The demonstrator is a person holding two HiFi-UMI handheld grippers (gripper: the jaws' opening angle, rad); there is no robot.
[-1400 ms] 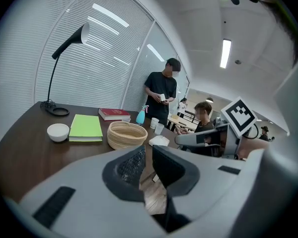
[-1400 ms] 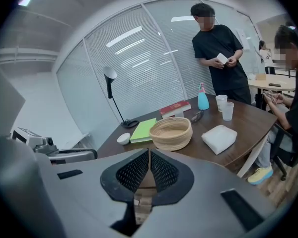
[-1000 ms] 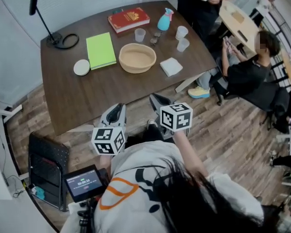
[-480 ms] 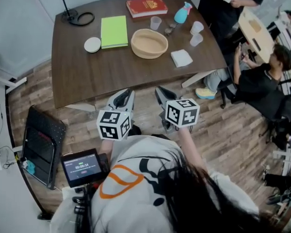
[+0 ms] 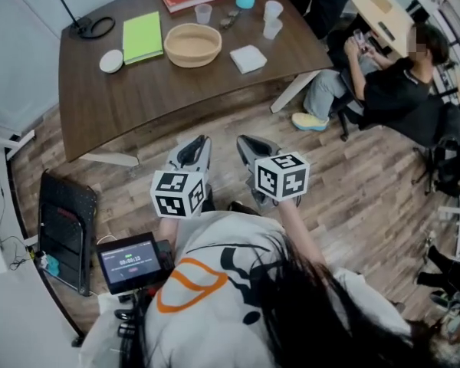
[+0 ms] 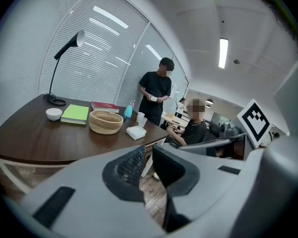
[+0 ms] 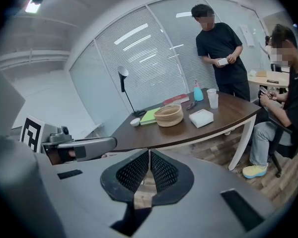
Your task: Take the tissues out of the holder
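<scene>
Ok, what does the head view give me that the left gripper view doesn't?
Head view only: the left tool and right tool seen from above, the small screen at the person's chest, a bright shoe. Left gripper view only: ceiling lights, window blinds, the standing person's head and arms. Both: the table, woven basket, green notebook, white tissue stack, seated person.

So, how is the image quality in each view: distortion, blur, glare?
Head view: evenly lit and sharp, the table edge bowed by the lens. Left gripper view: strong fisheye, dark corners, ceiling light blown out. Right gripper view: the same fisheye curving the blinds.
</scene>
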